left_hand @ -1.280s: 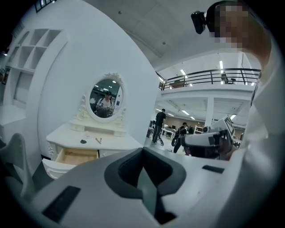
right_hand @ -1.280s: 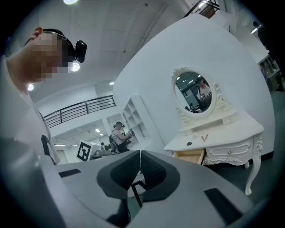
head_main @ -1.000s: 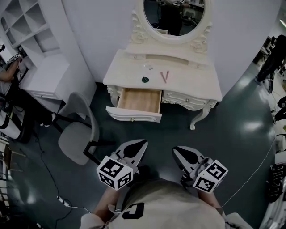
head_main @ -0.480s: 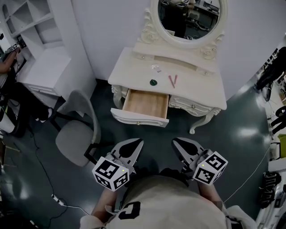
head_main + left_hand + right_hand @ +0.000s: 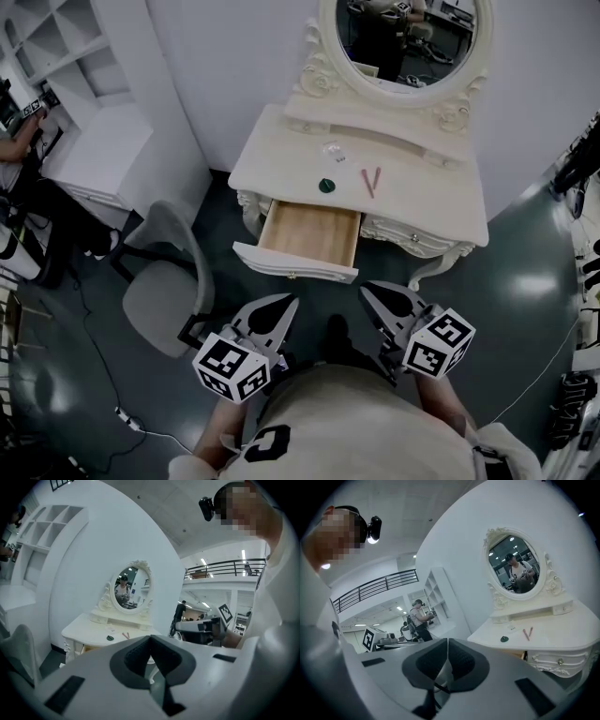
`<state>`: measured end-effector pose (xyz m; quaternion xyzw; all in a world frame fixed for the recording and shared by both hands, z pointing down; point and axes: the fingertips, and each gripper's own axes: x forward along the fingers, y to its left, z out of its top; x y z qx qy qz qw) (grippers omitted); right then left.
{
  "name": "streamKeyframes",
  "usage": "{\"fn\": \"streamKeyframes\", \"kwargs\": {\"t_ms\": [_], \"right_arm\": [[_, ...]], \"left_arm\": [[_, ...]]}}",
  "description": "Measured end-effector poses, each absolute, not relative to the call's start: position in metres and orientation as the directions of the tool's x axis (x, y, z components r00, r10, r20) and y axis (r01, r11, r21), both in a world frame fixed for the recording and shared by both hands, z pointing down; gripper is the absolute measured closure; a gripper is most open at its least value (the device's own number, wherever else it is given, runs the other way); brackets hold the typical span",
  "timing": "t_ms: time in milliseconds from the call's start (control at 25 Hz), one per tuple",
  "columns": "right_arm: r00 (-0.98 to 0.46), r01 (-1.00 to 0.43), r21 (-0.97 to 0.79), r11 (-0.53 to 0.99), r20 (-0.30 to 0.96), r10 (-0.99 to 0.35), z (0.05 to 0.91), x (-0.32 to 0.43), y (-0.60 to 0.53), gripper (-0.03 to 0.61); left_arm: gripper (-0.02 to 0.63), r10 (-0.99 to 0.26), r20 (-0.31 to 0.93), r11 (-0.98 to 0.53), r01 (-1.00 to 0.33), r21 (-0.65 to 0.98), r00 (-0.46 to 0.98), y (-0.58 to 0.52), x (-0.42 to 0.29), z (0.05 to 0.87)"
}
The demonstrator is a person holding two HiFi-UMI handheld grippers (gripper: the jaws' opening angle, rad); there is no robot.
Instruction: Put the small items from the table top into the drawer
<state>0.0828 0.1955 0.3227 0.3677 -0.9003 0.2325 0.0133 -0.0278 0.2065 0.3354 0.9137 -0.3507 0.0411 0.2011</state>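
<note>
A glossy dark grey-green floor [image 5: 525, 281] and a plain white wall frame a cream carved dressing table [image 5: 450, 202] with an oval mirror [image 5: 412, 37] at its back; a grey swivel chair [image 5: 159, 300] stands off to the table's left, clear of the way in; the table's light wooden drawer [image 5: 309, 234] on the left side is pulled right out and looks bare inside, so it can take things from above with no further opening; the small items lie on the table top just behind it: a dark green round piece [image 5: 326, 186] nearest the drawer, a pair of thin pink sticks [image 5: 371, 180] beside it to the right in a narrow V, and a small clear object [image 5: 333, 150] further back toward the mirror; none is in the drawer, so the task seems to be at its very start; the left gripper [image 5: 286, 305] and the right gripper [image 5: 372, 292] are held side by side low in front of the person's body, well short of the table, both aimed toward it; each has its jaws pressed together on nothing, probably because nothing is within reach to pick; they will need to spread before the first pick; the green piece, closest to the front edge, looks the easiest to take; the sticks, lying flat, may be harder to pinch
</note>
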Motion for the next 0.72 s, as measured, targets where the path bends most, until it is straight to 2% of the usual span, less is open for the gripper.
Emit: {"fn": "streamKeyframes", "kwargs": {"t_ms": [160,720], "right_arm": [[-0.749,-0.626,-0.492,0.605,0.163,-0.642,0.322,0.1,0.146,0.549],[-0.833,-0.546,-0.49,0.679,0.233,-0.502,0.373,0.139,0.011,0.549]], "left_arm": [[0.558,-0.636,0.236,-0.66,-0.676,0.329,0.735,0.17,-0.005,0.329],[0.558,-0.737,0.322,-0.521,-0.803,0.289,0.595,0.061,0.051,0.335]]}}
